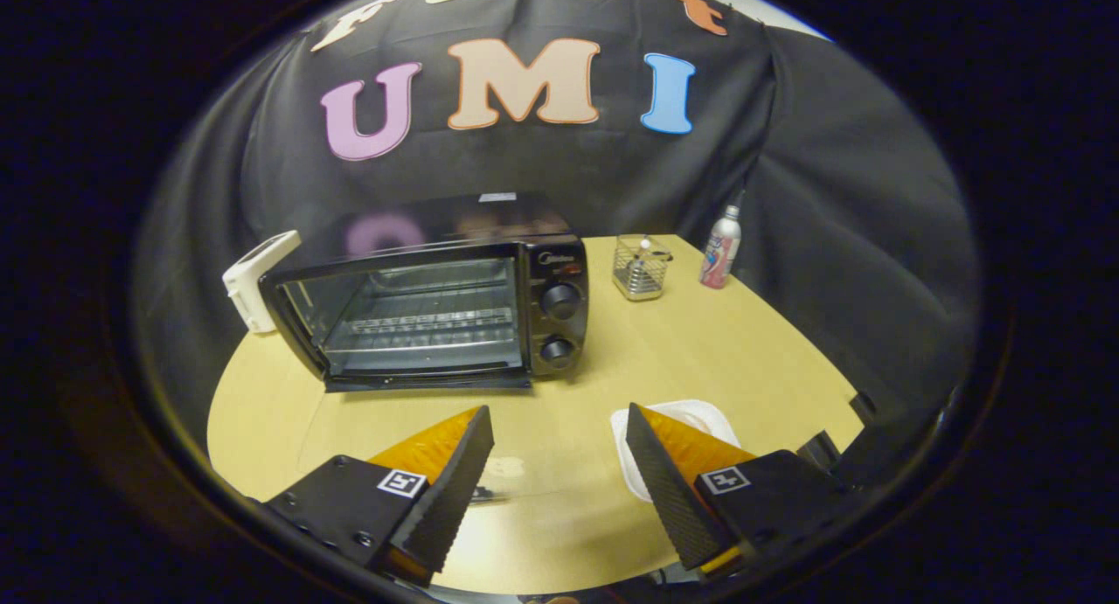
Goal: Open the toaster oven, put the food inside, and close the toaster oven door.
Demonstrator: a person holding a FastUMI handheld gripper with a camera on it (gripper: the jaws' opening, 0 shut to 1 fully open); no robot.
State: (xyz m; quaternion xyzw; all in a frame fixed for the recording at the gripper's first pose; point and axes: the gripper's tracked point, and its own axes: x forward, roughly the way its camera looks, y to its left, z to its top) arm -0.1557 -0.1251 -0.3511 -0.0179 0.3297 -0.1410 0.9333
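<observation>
A black toaster oven (428, 311) stands on the far left part of the round wooden table (699, 342), well beyond my fingers. Its wire rack shows plainly through the front, and a thin dark strip lies along the bottom front edge; I cannot tell for sure whether the door is down. Two knobs sit on its right panel. My gripper (557, 409) is open above the near part of the table, with nothing between its fingers. A white dish (699, 414) lies just behind the right finger, partly hidden by it; what it holds is hidden.
A white boxy device (256, 279) leans against the oven's left side. To the right of the oven stand a small wire basket (641, 267) and a pink and silver spray bottle (721, 247) near the table's far edge.
</observation>
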